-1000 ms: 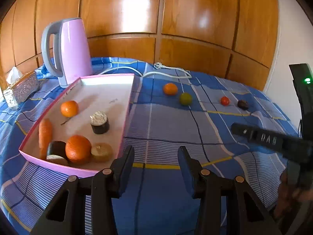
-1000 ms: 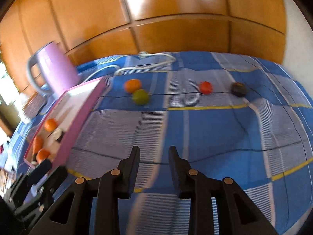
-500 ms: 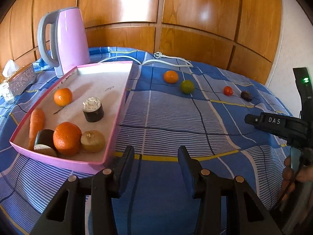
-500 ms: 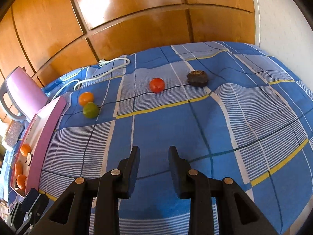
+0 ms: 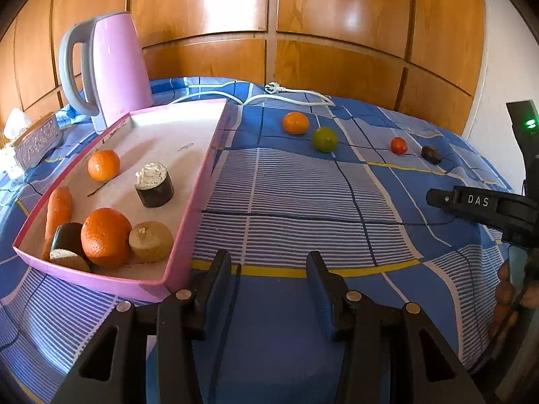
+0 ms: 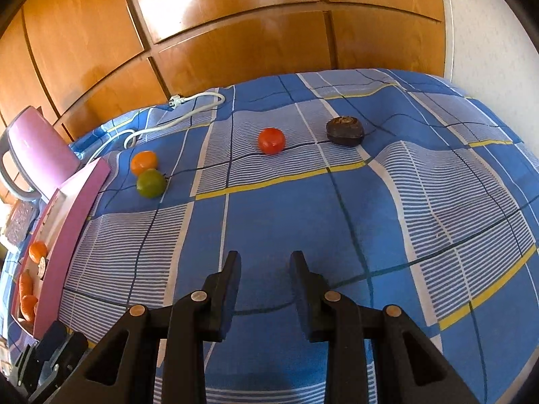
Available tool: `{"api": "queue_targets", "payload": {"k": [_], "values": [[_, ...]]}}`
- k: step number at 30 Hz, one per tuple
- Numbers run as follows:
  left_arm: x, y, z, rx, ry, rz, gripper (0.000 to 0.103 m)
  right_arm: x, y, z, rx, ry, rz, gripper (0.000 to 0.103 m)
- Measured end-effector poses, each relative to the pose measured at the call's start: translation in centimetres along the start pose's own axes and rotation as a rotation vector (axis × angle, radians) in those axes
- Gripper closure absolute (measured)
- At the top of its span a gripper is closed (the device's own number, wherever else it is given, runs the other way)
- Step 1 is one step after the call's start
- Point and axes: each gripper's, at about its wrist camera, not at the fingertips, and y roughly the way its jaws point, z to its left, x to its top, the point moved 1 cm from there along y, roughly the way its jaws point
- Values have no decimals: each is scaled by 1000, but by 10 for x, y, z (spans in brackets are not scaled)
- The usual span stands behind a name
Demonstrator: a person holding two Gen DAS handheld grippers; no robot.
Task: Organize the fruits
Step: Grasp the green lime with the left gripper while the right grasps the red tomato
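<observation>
A pink tray [image 5: 202,175] on the left holds two oranges [image 5: 105,237], a carrot [image 5: 58,212], a tan fruit [image 5: 151,240] and dark pieces. Loose on the blue checked cloth lie an orange [image 5: 295,123], a green lime [image 5: 324,139], a red tomato [image 5: 399,145] and a dark brown fruit [image 5: 431,154]. They also show in the right wrist view: orange [image 6: 144,162], lime [image 6: 151,183], tomato [image 6: 271,140], dark fruit [image 6: 345,131]. My left gripper [image 5: 269,269] is open and empty beside the tray's near corner. My right gripper [image 6: 266,266] is open and empty, well short of the tomato.
A pink kettle [image 5: 107,67] stands behind the tray, with its white cord and plug [image 5: 276,89] lying on the cloth. A tissue box [image 5: 30,138] sits at far left. Wooden panelling backs the table. The right gripper's body [image 5: 485,205] shows at the right edge.
The right gripper has swung right and forward, so the tomato and dark fruit are now nearer and central. The left gripper has shifted slightly, staying by the tray corner. Both stay open.
</observation>
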Motion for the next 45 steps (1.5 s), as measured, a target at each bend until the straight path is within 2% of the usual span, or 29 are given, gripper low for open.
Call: {"api": "queue_targets", "payload": {"k": [7,9,13,18,22,25,28,41,45], "values": [[2,1,-5,12,31,9,56,2,-1,-5,7,21,-11,73],[6,3,-8,15,36,16,59,3,-1,-7,11,25,-14,73],[22,9,-19,-18,36,24,64,6,0,-10,28,46,-5,73],[48,21,-28,-65,24,33,64,21,3,-9,56,43,-16,73],[68,41,-30,-82,-12,73,65,41,17,-11,84,58,3,73],[82,57,-28,-120,-75,114,65,54,28,-12,87,71,28,73],[96,65,-29,-123,-96,113,65,65,33,-13,100,84,40,73],[130,105,-43,-100,-75,84,65,98,68,-10,31,44,27,73],[135,113,-44,-110,-84,77,58,102,74,-8,24,25,23,73]]}}
